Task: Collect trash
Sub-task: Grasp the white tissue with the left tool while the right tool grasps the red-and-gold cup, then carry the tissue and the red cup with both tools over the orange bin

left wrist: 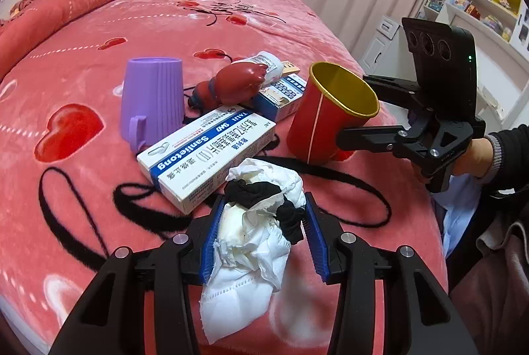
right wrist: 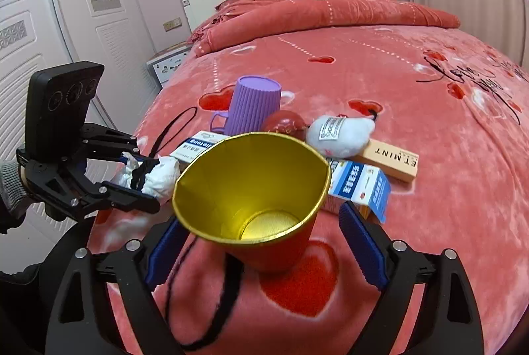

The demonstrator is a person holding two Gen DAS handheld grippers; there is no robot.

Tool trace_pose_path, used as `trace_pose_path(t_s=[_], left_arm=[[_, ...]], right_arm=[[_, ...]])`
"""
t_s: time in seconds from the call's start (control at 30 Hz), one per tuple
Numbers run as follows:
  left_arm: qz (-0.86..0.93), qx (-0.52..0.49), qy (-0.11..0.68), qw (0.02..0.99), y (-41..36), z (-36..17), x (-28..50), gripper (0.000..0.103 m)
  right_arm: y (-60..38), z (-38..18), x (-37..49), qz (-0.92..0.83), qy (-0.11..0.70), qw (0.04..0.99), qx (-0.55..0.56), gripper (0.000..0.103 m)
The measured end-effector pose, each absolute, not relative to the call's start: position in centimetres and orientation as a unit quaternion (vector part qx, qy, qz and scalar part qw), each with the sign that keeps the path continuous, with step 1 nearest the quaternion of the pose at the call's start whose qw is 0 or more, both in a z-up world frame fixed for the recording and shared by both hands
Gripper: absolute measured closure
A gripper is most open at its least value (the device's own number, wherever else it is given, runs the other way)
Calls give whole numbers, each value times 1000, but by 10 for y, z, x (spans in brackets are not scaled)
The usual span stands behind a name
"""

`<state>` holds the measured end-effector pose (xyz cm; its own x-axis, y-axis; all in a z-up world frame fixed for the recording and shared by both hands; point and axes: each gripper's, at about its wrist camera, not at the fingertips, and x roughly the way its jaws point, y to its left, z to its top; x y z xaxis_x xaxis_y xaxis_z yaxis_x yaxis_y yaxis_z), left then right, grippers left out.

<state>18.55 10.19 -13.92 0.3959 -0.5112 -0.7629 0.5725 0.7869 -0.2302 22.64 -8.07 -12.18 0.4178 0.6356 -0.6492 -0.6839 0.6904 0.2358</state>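
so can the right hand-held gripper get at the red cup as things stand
Probably yes: the right hand-held gripper is open with the red cup already between its fingers, nothing in the way.

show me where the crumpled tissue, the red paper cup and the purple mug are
crumpled tissue [left wrist: 254,242]: left wrist view, on its white middle between the pads.
red paper cup [right wrist: 254,170]: right wrist view, on its gold inner wall.
purple mug [left wrist: 153,97]: left wrist view, on its ribbed side.

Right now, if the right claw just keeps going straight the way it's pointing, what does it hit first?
Most likely the red paper cup: it stands between the open right claw pads. Past it lies the blue and white medicine box, though depth in the fisheye view is uncertain.
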Motion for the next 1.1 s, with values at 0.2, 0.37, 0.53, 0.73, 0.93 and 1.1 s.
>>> trace_pose_path(t_s=[0.2, 0.37, 0.53, 0.73, 0.93, 1.1], left_arm=[[-325, 33, 452, 830, 96, -142, 192, 56], [-326, 42, 450, 830, 86, -136, 190, 56], [-324, 46, 443, 834, 76, -123, 181, 56], [-330, 59, 432, 837, 55, -102, 160, 56], [-345, 79, 422, 834, 24, -86, 133, 56], [-360, 97, 413, 831, -5, -75, 117, 56]], right_arm=[[-75, -125, 230, 419, 372, 827, -38, 40], [-82, -117, 225, 425, 370, 826, -31, 45], [-97, -100, 208, 430, 362, 827, -27, 46], [-126, -74, 183, 423, 358, 832, -10, 46], [-160, -51, 150, 413, 354, 839, -3, 46], [-193, -40, 125, 398, 351, 848, 10, 46]])
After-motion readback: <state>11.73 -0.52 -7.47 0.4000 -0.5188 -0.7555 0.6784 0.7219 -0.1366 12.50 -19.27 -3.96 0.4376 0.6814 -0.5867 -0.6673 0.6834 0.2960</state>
